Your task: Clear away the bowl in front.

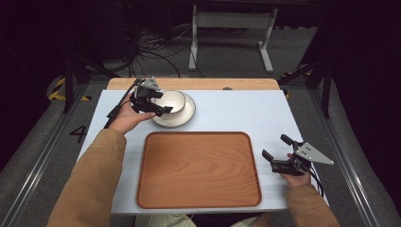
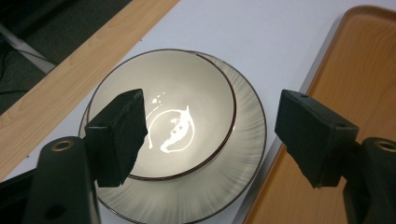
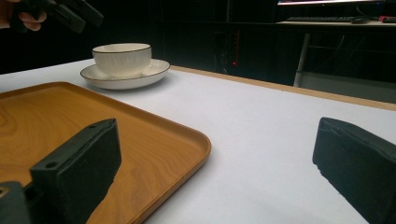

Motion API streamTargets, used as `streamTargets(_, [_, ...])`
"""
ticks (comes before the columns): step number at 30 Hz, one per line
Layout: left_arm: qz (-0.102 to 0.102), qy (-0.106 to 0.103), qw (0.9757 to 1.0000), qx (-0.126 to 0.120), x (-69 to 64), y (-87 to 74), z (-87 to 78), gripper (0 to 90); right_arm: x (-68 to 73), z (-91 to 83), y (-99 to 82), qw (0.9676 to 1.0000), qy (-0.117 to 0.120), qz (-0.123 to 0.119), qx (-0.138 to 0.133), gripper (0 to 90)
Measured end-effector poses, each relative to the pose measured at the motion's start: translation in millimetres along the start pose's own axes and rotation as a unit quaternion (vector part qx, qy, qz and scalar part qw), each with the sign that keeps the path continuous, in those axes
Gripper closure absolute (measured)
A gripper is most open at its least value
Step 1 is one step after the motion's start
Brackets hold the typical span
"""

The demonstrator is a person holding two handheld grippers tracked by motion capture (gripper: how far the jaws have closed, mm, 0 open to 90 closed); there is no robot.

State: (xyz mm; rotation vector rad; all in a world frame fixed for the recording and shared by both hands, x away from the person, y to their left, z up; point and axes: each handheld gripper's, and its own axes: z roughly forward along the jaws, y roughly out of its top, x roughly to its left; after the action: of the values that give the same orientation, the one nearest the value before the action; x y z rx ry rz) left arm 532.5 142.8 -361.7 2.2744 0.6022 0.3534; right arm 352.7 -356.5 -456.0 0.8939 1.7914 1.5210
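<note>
Above the far left part of the table, your left gripper [image 1: 158, 105] hangs over the bowl [image 1: 171, 100] with its jaws spread wide and nothing pinched between them; in the left gripper view one black pad sits over the bowl's near rim [image 2: 140, 175] while the other is out past the plate, above the edge of the tray [image 2: 355, 88], so neither pad presses on the china. The bowl is white with a thin dark line round its rim, stands upright and is empty, with only a glare of light on its bottom. It sits in a white plate [image 1: 188, 115], pushed toward one side of it rather than centred. Plate and bowl rest on the pale tabletop [image 1: 236, 111] just beyond the tray's far left corner, close to it but apart. The wooden tray lies nearer to you, in the middle of the table, and is bare. Off to the right of the tray, your right gripper [image 1: 273, 151] is low over the table, jaws also wide apart and holding nothing; its own view looks across the tray's corner [image 3: 187, 140] toward the bowl and plate, well apart from them.
</note>
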Motion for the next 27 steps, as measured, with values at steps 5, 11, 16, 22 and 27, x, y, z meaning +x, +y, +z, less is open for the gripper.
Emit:
streamTargets(5, [0.006,0.001,0.9997,0.022,1.6,-2.0,12.6,28.2,0.2,0.0,0.0,1.0000,0.000,-0.001,0.000,1.6])
streamTargets(11, [0.008,-0.009,0.9991,0.042,2.6,-5.0,24.7,30.1,0.5,0.0,0.0,1.0000,0.000,-0.003,0.001,1.7])
streamTargets(16, [0.012,-0.019,0.9985,0.051,0.2,-6.0,33.4,30.6,0.6,0.1,0.1,1.0000,0.002,-0.004,0.001,1.7])
streamTargets(22, [0.011,-0.025,0.9976,0.064,-0.2,-8.0,44.0,32.8,0.7,0.2,0.1,1.0000,0.003,-0.005,0.002,1.8])
streamTargets(27, [0.006,-0.018,0.9970,0.075,0.2,-8.8,50.4,36.9,0.8,0.2,0.1,1.0000,0.005,-0.006,0.002,2.0])
